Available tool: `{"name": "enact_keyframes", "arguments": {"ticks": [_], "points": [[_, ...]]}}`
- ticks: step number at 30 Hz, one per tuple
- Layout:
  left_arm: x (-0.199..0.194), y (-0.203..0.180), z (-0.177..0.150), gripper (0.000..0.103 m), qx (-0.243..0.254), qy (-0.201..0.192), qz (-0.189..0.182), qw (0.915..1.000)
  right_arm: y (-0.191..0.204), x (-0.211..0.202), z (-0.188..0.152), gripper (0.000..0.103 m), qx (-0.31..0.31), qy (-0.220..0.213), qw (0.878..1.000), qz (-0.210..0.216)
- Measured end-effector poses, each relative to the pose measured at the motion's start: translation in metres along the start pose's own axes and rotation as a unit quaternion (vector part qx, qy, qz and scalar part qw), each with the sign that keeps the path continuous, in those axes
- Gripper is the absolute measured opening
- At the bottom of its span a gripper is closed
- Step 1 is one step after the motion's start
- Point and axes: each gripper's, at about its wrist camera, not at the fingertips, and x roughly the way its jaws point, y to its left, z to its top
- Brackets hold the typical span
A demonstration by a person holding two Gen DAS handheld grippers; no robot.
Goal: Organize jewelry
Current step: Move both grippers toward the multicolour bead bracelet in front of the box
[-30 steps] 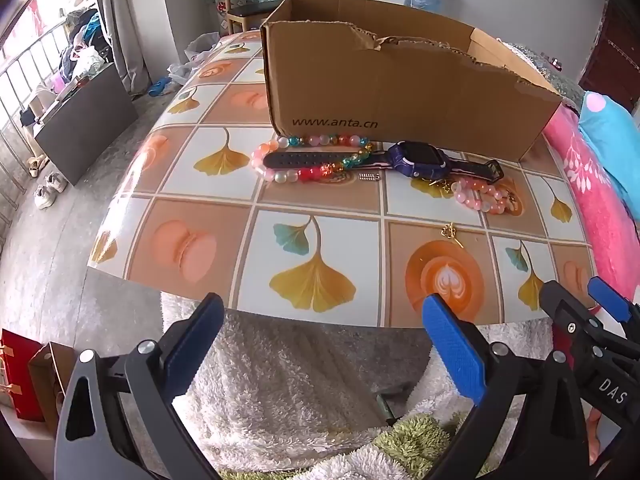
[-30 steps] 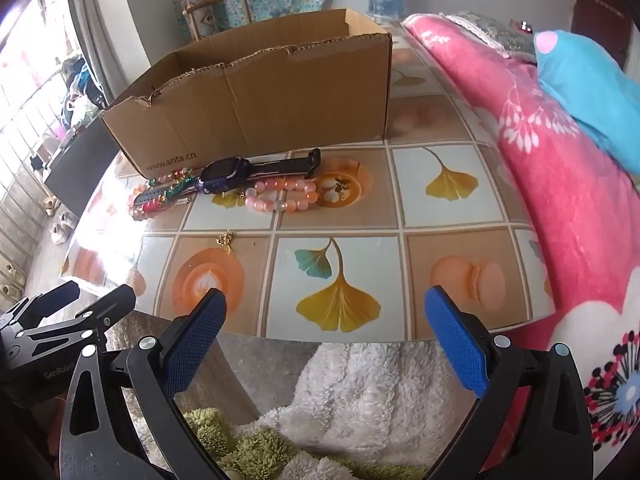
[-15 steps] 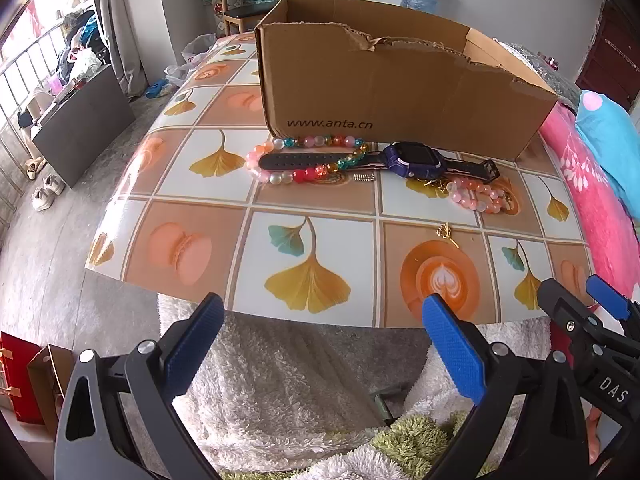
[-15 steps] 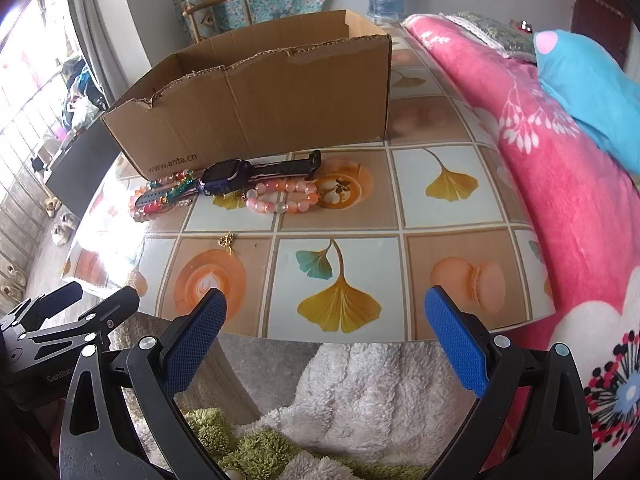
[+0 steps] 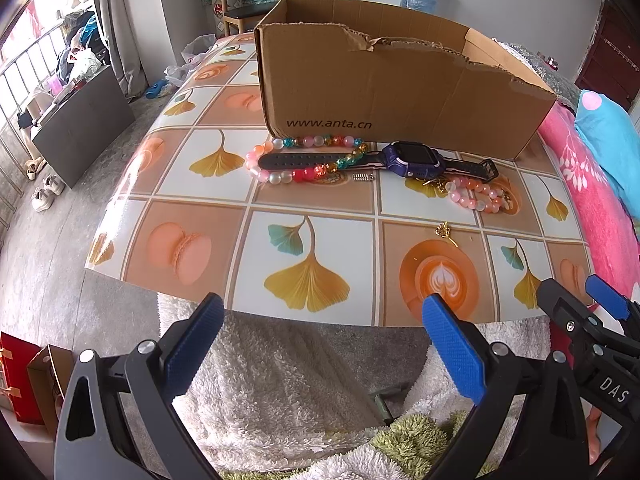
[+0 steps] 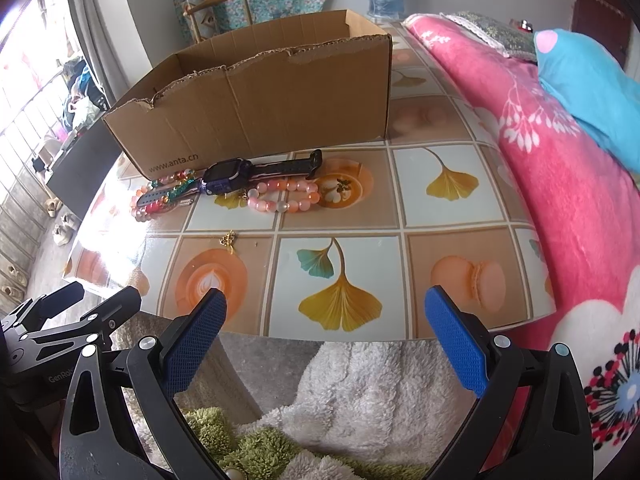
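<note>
On the tiled table, against its far half, stands the box, open at the top, its long side facing the grippers and running left to right; I judge it to be where the jewelry is meant to go, since every piece lies in a row just before its front wall.

Next in size is the watch. It lies flat, its long axis along the box front, the holed strap end pointing left and the buckle end right, the face turned up. The holed strap crosses over the multicolour bracelet, which lies flattened into a long oval on the same line, touching or nearly touching the box. By the buckle end lies the pink bracelet, a smaller loop, its long axis also left to right in the right wrist view. A small silver spring-like piece lies just in front of the watch strap. Nearer the table's front edge, apart from the rest, is a small gold charm, too small to tell which way it points.

The left gripper and the right gripper both hang off the near table edge above a fluffy blanket, jaws spread wide and holding nothing, both aimed at the row, well apart from it. Nothing appears to be sorted yet.
</note>
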Motion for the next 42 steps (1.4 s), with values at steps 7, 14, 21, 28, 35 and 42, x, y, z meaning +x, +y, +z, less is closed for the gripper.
{"name": "enact_keyframes", "arguments": {"ticks": [7,14,21,28,35,42], "points": [[0.0006,0.0002,0.0002,0.098,0.0,0.001,0.0,1.0,-0.0002,0.0001,0.0001,0.095,0.0,0.001,1.0,0.001],[0.0005,-0.0002,-0.0002,0.098,0.0,0.0,0.0,1.0,0.0013,-0.0001,-0.0001,0.095,-0.001,0.001,1.0,0.001],[0.0005,-0.0006,-0.0002,0.098,0.0,0.001,-0.001,1.0,0.003,-0.0002,-0.0003,0.095,0.0,0.001,1.0,0.002],[0.0011,0.0,-0.001,0.098,0.0,0.0,0.0,1.0,0.0031,-0.0001,-0.0004,0.095,0.0,0.001,1.0,0.002],[0.0012,-0.0002,-0.0011,0.098,0.0,0.0,0.0,1.0,0.0034,-0.0004,-0.0005,0.095,0.0,0.0,1.0,0.003],[0.0022,0.0,-0.0018,0.098,0.0,0.002,0.0,1.0,0.0011,-0.0004,-0.0008,0.095,0.003,0.001,1.0,0.005]]}}
